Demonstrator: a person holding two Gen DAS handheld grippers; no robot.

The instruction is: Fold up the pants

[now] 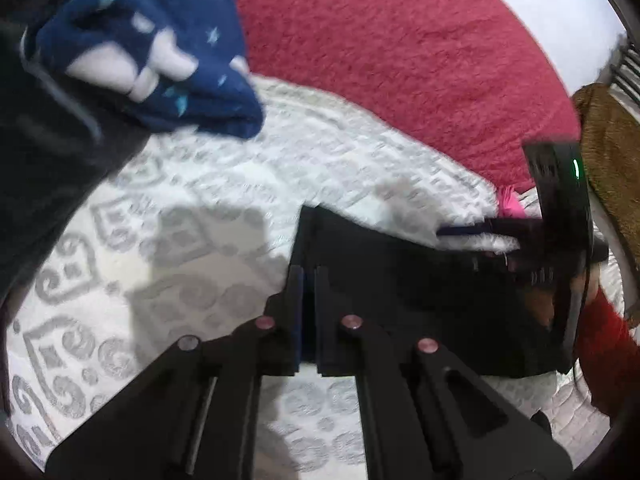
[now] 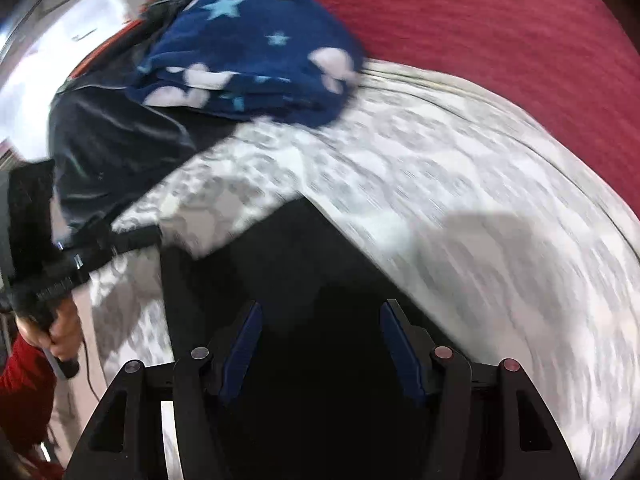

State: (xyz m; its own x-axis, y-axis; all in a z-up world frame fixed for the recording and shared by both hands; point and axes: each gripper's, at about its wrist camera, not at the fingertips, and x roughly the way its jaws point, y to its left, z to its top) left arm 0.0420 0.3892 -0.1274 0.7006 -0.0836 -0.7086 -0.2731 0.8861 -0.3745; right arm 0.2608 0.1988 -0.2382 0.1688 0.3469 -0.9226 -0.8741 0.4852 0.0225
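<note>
A white quilt (image 1: 248,184) with grey scrollwork covers the bed, a red blanket (image 1: 400,48) beyond it; one pair of black pants (image 1: 420,292) lies mid-quilt, apparently part-folded; the left gripper (image 1: 306,292) pinches its edge, jaws nearly closed; the right gripper (image 2: 320,340) hovers over it, jaws wide. Next, probably, another fold; one star-printed bundle (image 1: 160,48) sits beyond the pants.

The pants (image 1: 400,280) lie on the patterned bedspread (image 1: 200,208). A star-print blanket (image 1: 160,40) sits beyond them to the left, atop a dark jacket (image 2: 120,140). A plush blanket (image 1: 400,60) covers the bed behind the bedspread.
</note>
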